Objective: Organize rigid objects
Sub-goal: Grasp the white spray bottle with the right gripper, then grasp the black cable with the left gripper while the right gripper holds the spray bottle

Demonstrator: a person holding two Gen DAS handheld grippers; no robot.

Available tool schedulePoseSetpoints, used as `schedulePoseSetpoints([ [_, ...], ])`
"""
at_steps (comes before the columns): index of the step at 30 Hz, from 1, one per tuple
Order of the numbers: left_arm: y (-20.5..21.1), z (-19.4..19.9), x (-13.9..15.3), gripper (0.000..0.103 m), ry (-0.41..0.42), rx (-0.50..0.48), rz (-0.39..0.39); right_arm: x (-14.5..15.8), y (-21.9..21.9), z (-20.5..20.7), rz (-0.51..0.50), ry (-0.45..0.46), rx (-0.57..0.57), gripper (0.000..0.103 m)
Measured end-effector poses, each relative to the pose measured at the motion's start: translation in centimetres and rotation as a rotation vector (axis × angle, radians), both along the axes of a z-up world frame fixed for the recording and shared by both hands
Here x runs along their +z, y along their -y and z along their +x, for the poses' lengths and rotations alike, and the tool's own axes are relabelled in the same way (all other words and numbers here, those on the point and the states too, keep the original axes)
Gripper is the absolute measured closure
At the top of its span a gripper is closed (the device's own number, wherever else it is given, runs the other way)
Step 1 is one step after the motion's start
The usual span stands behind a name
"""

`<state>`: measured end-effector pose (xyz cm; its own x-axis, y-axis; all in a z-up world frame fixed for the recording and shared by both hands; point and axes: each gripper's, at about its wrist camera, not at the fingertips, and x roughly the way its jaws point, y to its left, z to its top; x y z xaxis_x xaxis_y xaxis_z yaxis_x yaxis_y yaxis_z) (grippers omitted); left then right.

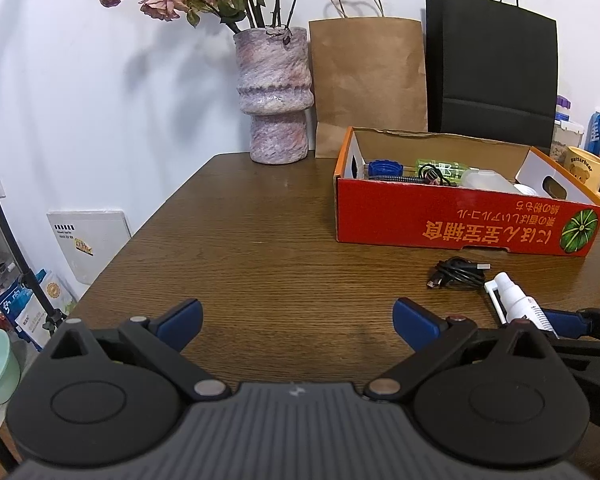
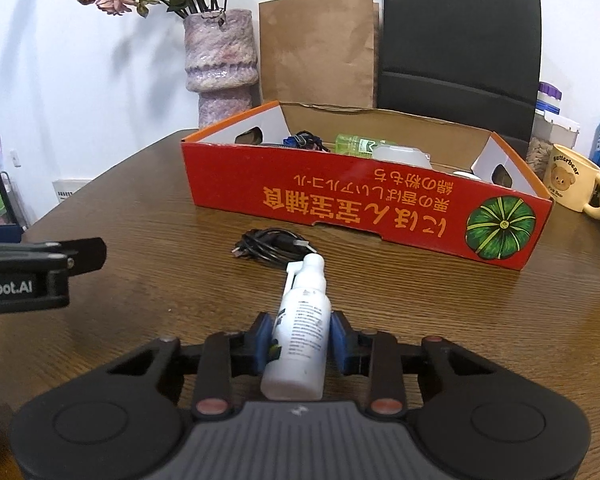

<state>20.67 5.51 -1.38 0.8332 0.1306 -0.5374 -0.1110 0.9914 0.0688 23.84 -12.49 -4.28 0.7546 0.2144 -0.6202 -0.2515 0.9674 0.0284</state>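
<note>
Right gripper (image 2: 300, 340) clamped on white spray bottle (image 2: 302, 328) lying on the table (image 2: 140, 216).
Lift level, clear the black cable (image 2: 274, 246) and the red box (image 2: 364, 208) wall, then lower inside. Left gripper (image 1: 298, 320) stands wide open, empty.

White spray bottle (image 2: 302, 334) lies flat mid-counter, nozzle toward the red box (image 2: 364, 208); black cable (image 2: 270, 246) coiled between, perhaps touching.

The table (image 2: 380, 300) is grained brown wood with slight sheen; the spray bottle (image 2: 300, 332) smooth white plastic; the box (image 2: 340, 208) glossy printed cardboard.
</note>
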Motion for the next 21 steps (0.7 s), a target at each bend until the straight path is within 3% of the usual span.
schedulePoseSetpoints([
  [21,1.2,1.3,0.2,0.000,-0.022,-0.013,0.005,1.8,2.9,-0.1,0.050,0.089,-0.034,0.073],
])
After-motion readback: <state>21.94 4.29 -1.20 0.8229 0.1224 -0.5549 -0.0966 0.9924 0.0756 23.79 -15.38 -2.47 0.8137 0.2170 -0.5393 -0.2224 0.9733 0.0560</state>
